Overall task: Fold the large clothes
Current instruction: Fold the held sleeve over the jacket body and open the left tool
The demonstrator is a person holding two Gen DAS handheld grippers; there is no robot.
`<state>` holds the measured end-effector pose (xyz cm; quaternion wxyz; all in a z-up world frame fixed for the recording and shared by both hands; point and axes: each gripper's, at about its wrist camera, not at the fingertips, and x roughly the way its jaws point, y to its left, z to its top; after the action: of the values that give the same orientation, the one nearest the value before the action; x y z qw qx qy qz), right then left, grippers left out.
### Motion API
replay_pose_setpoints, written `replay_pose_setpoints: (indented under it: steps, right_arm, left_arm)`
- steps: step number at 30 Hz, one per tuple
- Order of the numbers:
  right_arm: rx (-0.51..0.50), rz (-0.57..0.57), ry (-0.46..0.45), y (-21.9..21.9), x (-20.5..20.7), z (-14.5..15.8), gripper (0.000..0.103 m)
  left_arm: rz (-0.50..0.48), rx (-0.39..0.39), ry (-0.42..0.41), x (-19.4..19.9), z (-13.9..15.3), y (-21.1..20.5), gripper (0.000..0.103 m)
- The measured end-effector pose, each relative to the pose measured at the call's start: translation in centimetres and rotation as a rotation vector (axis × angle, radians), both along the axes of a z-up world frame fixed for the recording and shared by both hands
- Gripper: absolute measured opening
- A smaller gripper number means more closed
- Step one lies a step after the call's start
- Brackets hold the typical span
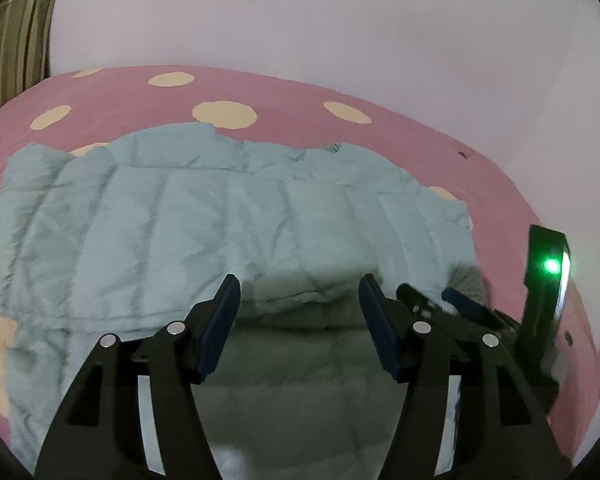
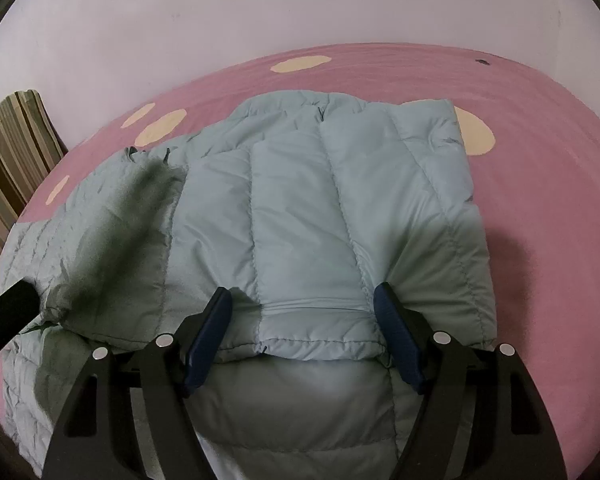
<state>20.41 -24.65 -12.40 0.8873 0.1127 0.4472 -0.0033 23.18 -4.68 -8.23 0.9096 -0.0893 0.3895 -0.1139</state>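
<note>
Quilted jacket (image 2: 300, 200) — between spread fingers (image 2: 208, 332)

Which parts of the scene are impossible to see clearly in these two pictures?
- Left wrist view: the right gripper is partly behind the left gripper.
- Right wrist view: the near edge of the quilted jacket is covered by the gripper's fingers.
- Both views: the bedsheet under the jacket is hidden.
</note>
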Motion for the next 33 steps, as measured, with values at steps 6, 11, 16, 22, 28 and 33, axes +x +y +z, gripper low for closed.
replay_pose_setpoints:
  steps: [6,11,16,22,28,33]
  right_arm:
    - [0.102,-0.031,-0.030,0.0,-1.4,2.2,0.072]
    - [0.189,0.023,-0.036,2.6,-0.2,3.9,0.072]
    - [0.247,0.070,0.015,5.6,2.1,3.1,0.071]
    - [0.245,0.155,0.064,8.6,2.8,2.3,0.016]
    - [0.167,0.087,-0.034,4.8,1.1,5.3,0.012]
    - [0.103,-0.002,-0.045,-0.3,0.6,5.9,0.012]
  left_arm:
    - [0.081,0.024,-0.057,-3.3,1.7,6.1,0.064]
    - [0.180,0.065,-0.078,-4.2,2.0,10.9,0.064]
    - [0.275,0.062,-0.059,-4.3,1.6,15.0,0.064]
    - [0.330,0.070,-0.046,-4.3,1.3,17.6,0.064]
    - [0.345,0.083,-0.059,-2.8,1.7,17.9,0.064]
    - [0.301,0.104,-0.037,0.1,0.9,15.9,0.065]
